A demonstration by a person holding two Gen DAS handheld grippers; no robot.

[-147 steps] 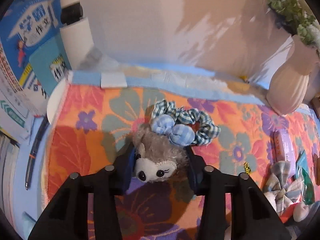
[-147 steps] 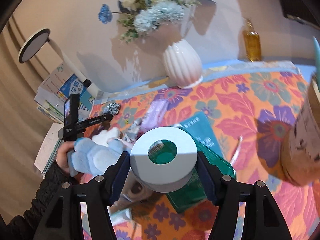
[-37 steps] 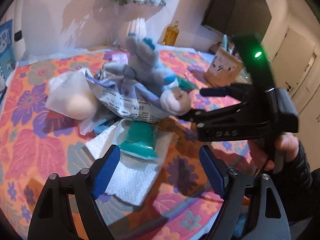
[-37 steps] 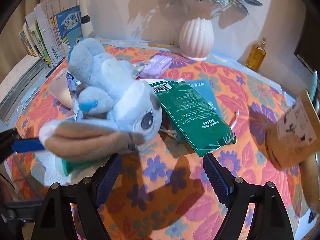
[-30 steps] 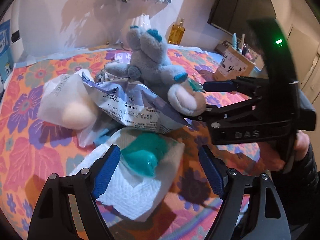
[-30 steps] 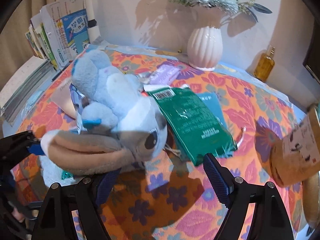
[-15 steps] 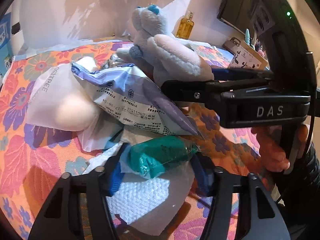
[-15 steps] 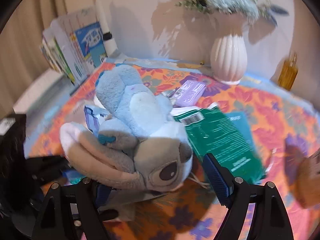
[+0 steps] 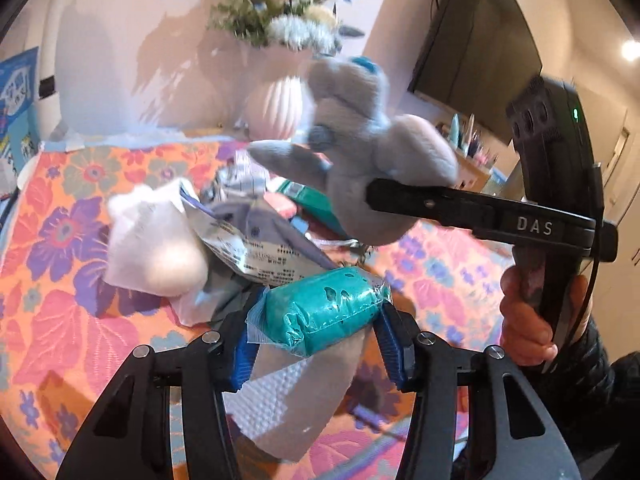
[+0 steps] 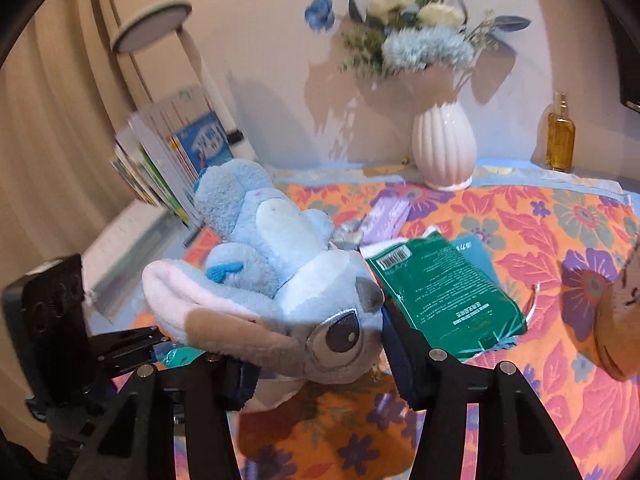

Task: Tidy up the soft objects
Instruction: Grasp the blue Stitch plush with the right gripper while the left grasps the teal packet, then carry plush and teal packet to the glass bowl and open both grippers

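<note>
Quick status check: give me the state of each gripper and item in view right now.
Left gripper: shut on teal wrapped packet, lifted.
Right gripper: shut on blue plush toy, lifted.
White paper towel: hanging under the packet.
Green foil pouch: lying flat on floral tablecloth.
White ribbed vase: upright.

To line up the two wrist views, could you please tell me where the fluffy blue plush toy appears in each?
Left wrist view: the fluffy blue plush toy is upper centre, clamped in the right gripper that reaches in from the right.
Right wrist view: it fills the lower centre-left, between that gripper's fingers.
Shared landmark: the white ribbed vase of flowers by the back wall.
</note>
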